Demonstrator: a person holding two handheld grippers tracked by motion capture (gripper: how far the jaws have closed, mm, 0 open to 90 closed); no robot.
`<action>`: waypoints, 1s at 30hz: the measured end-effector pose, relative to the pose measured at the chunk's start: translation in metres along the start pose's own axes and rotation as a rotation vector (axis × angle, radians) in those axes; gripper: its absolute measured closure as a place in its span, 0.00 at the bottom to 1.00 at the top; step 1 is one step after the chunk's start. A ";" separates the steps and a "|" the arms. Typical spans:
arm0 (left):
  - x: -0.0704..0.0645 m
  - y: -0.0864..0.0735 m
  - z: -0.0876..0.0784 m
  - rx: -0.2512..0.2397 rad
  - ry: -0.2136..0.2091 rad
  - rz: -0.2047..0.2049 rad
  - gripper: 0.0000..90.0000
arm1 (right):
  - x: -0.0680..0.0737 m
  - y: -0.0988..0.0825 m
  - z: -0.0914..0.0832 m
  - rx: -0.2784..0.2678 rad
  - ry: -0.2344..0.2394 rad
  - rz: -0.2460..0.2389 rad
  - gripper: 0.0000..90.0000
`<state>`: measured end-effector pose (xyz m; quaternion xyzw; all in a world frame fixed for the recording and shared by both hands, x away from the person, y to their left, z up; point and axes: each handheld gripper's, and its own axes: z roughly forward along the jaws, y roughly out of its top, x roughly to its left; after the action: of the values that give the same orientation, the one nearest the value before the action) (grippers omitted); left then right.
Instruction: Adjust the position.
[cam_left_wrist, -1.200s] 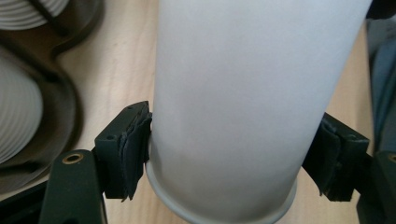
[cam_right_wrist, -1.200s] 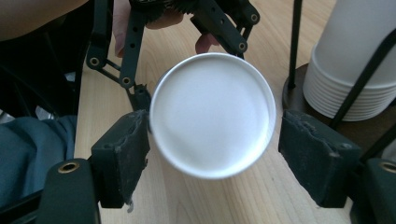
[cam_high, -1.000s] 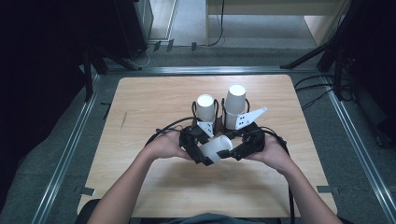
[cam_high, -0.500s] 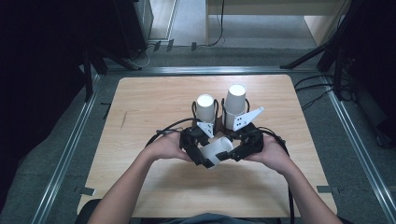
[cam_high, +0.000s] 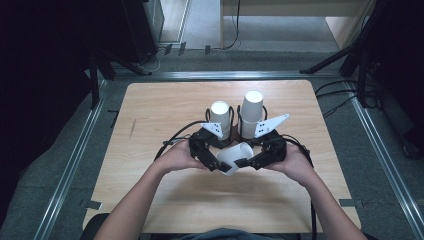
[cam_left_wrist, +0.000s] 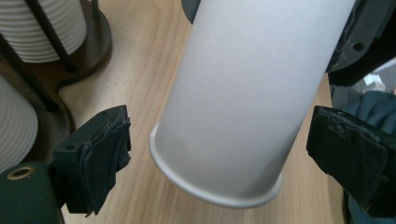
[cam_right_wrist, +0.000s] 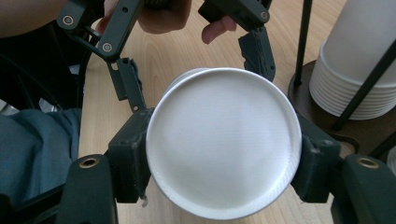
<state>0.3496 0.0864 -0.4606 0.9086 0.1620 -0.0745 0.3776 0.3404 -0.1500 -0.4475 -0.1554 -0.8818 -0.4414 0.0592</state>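
A white paper cup (cam_high: 233, 155) lies on its side above the table between my two grippers. My right gripper (cam_high: 251, 161) is shut on it: in the right gripper view both pads press the sides of the cup (cam_right_wrist: 222, 140) near its base, which faces the camera. My left gripper (cam_high: 214, 161) is open around the rim end of the cup (cam_left_wrist: 247, 93). Its jaws have just been opening, and both pads (cam_left_wrist: 105, 154) stand clear of the cup wall. The left gripper (cam_right_wrist: 194, 70) also appears beyond the cup in the right gripper view.
Two stacks of upturned white cups (cam_high: 220, 116) (cam_high: 251, 111) stand in dark wire holders just behind the grippers, near mid-table. The wooden table (cam_high: 165, 110) has bare room to the left, right and front. Metal rails and floor cables surround it.
Both hands and the cup stay where they were; the high view shows no plain shift.
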 end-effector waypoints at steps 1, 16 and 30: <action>0.000 -0.001 -0.001 -0.016 0.008 -0.007 0.07 | -0.001 -0.001 -0.002 -0.007 -0.004 0.003 0.37; -0.006 -0.006 -0.004 -0.136 0.039 -0.019 0.07 | -0.004 -0.002 -0.016 -0.087 -0.008 0.025 0.37; -0.010 -0.007 0.006 -0.165 0.009 0.002 0.12 | 0.000 0.004 -0.019 -0.163 0.037 0.037 0.37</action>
<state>0.3377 0.0846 -0.4668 0.8749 0.1684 -0.0562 0.4505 0.3407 -0.1634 -0.4330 -0.1678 -0.8386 -0.5134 0.0705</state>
